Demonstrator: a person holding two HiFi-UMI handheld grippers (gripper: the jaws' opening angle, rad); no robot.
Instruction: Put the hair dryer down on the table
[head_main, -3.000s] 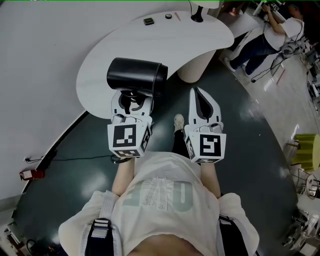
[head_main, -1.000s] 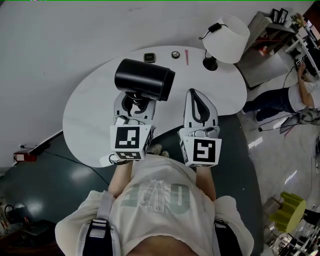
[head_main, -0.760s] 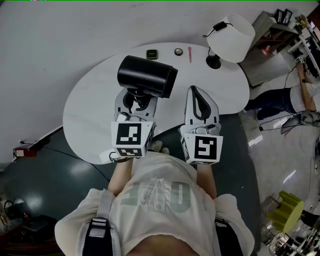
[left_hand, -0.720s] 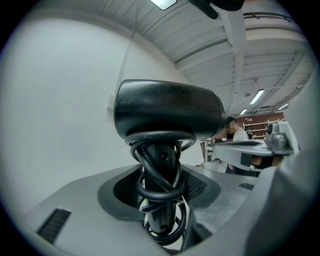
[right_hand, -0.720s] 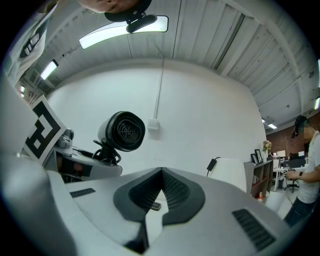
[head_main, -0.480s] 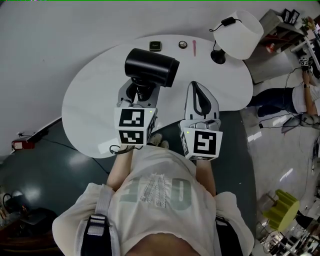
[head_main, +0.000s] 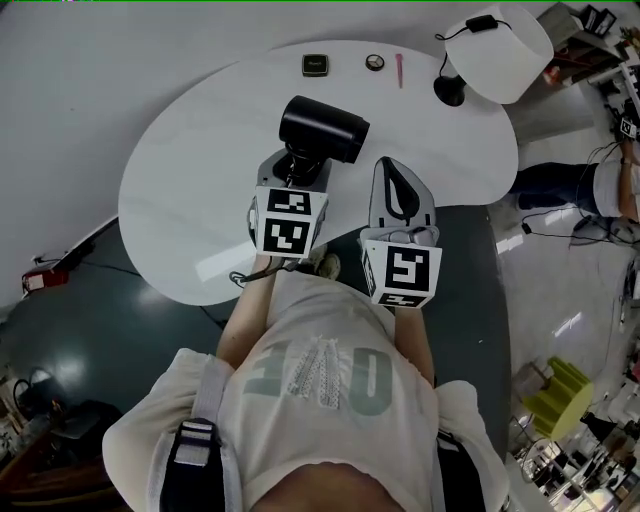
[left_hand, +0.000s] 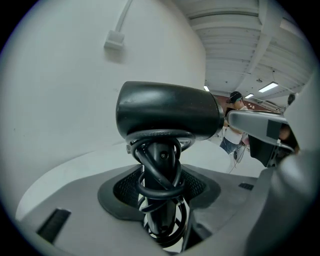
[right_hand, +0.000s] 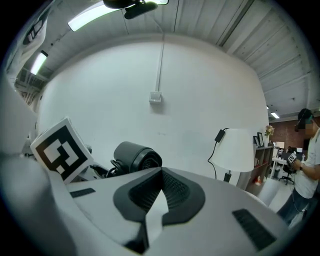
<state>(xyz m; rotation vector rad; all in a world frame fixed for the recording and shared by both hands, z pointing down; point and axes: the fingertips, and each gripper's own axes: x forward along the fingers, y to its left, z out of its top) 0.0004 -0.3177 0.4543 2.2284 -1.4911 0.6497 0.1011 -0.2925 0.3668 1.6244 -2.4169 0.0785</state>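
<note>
A black hair dryer (head_main: 322, 127) hangs over the white oval table (head_main: 190, 170), barrel lying crosswise, its cord wound round the handle. My left gripper (head_main: 297, 170) is shut on that handle and tilts down toward the tabletop. In the left gripper view the handle and cord (left_hand: 160, 185) sit between the grey jaws, under the barrel (left_hand: 167, 110). Whether the dryer touches the table I cannot tell. My right gripper (head_main: 389, 164) is shut and empty beside it, over the table's near edge. The right gripper view shows the dryer (right_hand: 136, 156) to the left of its closed jaws.
A white lamp (head_main: 500, 40) stands at the table's far right end. A small dark square item (head_main: 316, 64), a round one (head_main: 375, 62) and a pink pen (head_main: 399, 70) lie along the far edge. A person (head_main: 590, 185) stands at the right.
The left gripper has sunk toward the table with the hair dryer and tipped forward. The right gripper has come down a little too.
</note>
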